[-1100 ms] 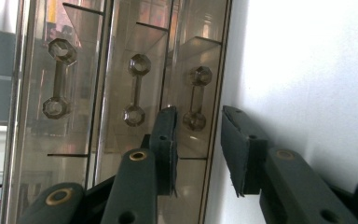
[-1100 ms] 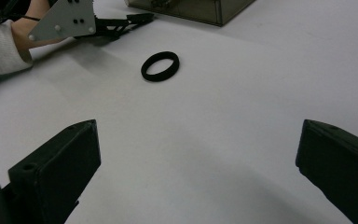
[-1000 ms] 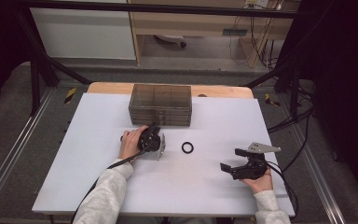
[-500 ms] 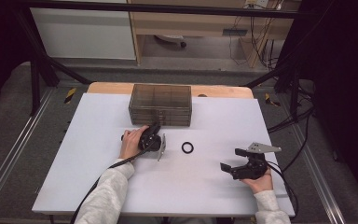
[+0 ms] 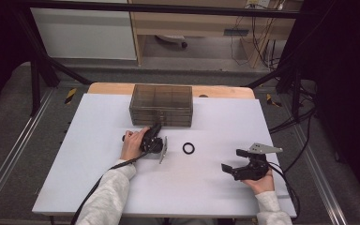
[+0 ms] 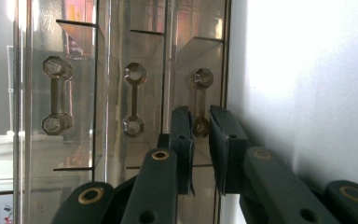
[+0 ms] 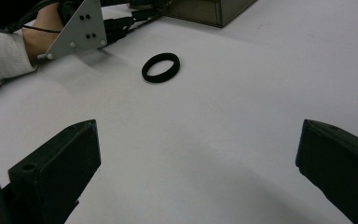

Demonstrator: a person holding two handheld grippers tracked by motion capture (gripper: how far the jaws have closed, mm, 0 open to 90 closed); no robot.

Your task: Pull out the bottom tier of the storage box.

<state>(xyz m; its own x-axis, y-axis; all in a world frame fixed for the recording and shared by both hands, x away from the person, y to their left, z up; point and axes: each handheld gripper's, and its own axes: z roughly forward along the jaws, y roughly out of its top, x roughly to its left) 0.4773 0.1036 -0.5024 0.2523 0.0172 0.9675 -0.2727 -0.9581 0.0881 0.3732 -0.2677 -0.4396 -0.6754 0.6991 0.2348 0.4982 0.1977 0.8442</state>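
A clear smoky drawer box (image 5: 161,105) stands at the back of the white table (image 5: 89,187). My left gripper (image 5: 156,128), rolled on its side, reaches into the box's front. In the left gripper view its jaws (image 6: 200,116) have just been closing and now sit around the handle (image 6: 201,79) of the drawer nearest the table top, pads against it. A black ring (image 5: 188,148) lies flat on the table to the right of that hand, also seen ahead (image 7: 161,67) of my right gripper (image 7: 200,140). The right gripper (image 5: 233,160) rests open near the front right, nothing between its jaws.
Two more drawer handles (image 6: 134,100) show beside the gripped one. The left gripper's grey plate (image 7: 77,30) and a white sleeve (image 7: 2,56) lie beyond the ring. Cables trail off the table's right edge (image 5: 281,178).
The left hand has edged slightly toward the drawer box and its gripper has closed in on the handle. The ring and the right gripper have not moved.
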